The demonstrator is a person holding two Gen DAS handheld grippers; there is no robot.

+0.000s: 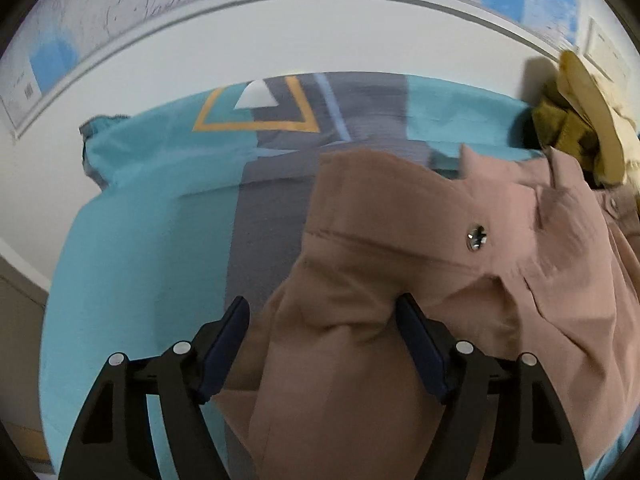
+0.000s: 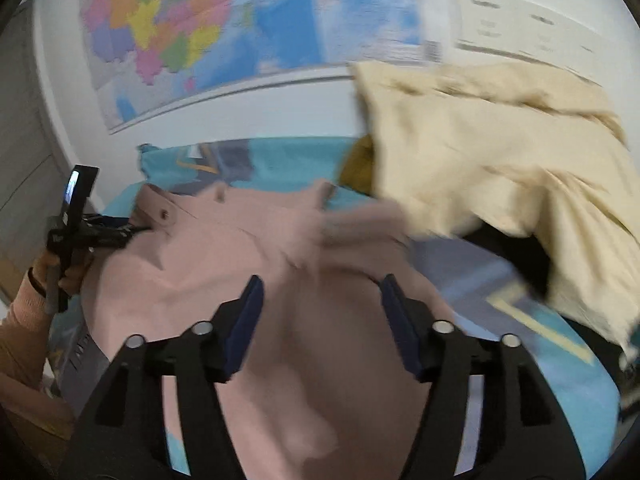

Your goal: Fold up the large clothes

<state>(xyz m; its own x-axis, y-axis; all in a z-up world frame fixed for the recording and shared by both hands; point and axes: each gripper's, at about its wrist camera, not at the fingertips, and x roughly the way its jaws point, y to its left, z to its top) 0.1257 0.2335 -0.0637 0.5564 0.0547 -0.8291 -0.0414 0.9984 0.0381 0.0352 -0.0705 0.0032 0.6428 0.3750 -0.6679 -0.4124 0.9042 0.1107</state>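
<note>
A: What is the fabric like?

B: The dusty-pink trousers (image 1: 400,264) are a smooth, matte woven cloth, lying rumpled on a bed sheet (image 1: 132,208) of turquoise and grey blocks with a yellow-outlined shape. A shiny metal button (image 1: 476,237) sits on the waistband, with belt loops sticking up along its edge.

A: And the tongs?

B: The left gripper (image 1: 322,340) points steeply down with its jaws wide; a soft ridge of pink cloth rises between the dark blue pads (image 1: 224,352), but they do not press on it. The right gripper (image 2: 320,320) also stands wide over the trousers, gripping nothing; that view is blurred.

A: Is the person visible?

B: From the right wrist view, a hand (image 2: 60,268) in a peach ribbed sleeve (image 2: 24,320) holds the left tool's handle at the waistband's far end.

A: Anything else nearby?

B: A crumpled cream garment (image 2: 500,168) is heaped beside the trousers, olive cloth (image 1: 560,128) under it. A coloured wall map (image 2: 168,32) hangs behind.
</note>
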